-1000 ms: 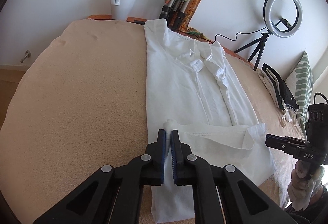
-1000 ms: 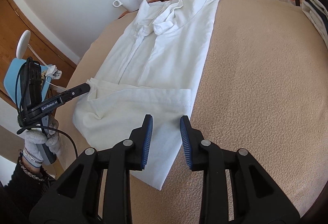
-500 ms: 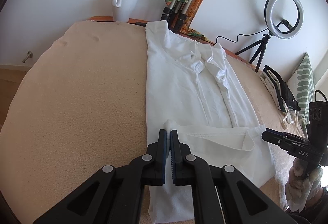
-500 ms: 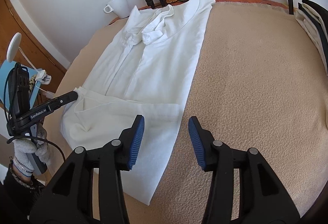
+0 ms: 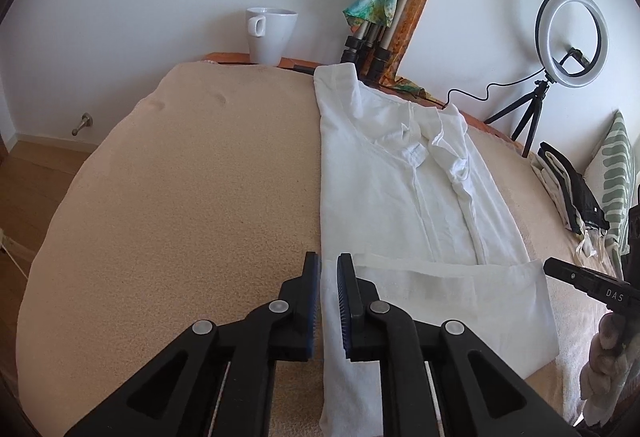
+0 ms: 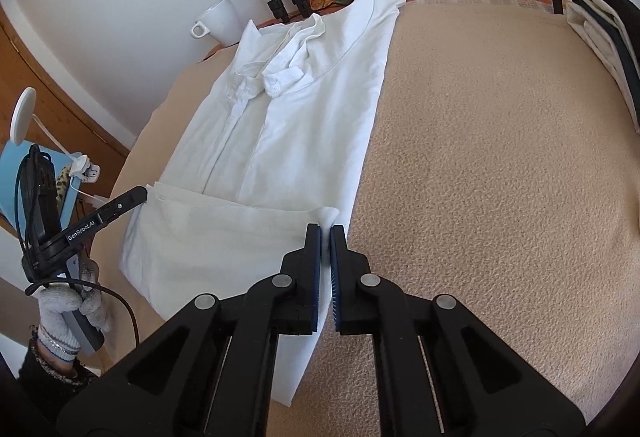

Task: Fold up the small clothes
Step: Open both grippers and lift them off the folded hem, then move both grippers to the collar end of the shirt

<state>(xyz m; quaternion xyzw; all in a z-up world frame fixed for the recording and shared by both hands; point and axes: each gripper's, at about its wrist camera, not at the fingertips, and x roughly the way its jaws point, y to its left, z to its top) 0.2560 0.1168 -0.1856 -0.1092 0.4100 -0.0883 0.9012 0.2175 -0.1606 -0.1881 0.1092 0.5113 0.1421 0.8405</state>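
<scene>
L wrist view: our left gripper [image 5: 329, 269] points down at the white shirt [image 5: 404, 205] spread on a beige blanket [image 5: 180, 205]. Its jaws have just been opening; there's a narrow gap now, the shirt's folded hem corner lies in that gap, and the pads don't seem to press it. Shirt runs from right under the jaws away toward the wall, collar at the far end, bottom part folded up across just ahead & to the right. White mug [image 5: 270, 35] sits far ahead, slightly left. Ring light [image 5: 572, 37] far ahead-right. Right gripper [image 5: 549, 265] comes in at the right edge, tip at the shirt's other fold corner.

R wrist view: our right gripper [image 6: 325, 233] has just been closing; jaws nearly together, pinching the corner of the folded hem, a bit of cloth poking up between the tips. Shirt [image 6: 296, 125] lies ahead & left of it. Left gripper [image 6: 140, 193] is off to the left, tip at the far fold corner, held by a gloved hand [image 6: 66, 307]. Folded clothes stack [image 6: 604, 49] far ahead-right.
</scene>
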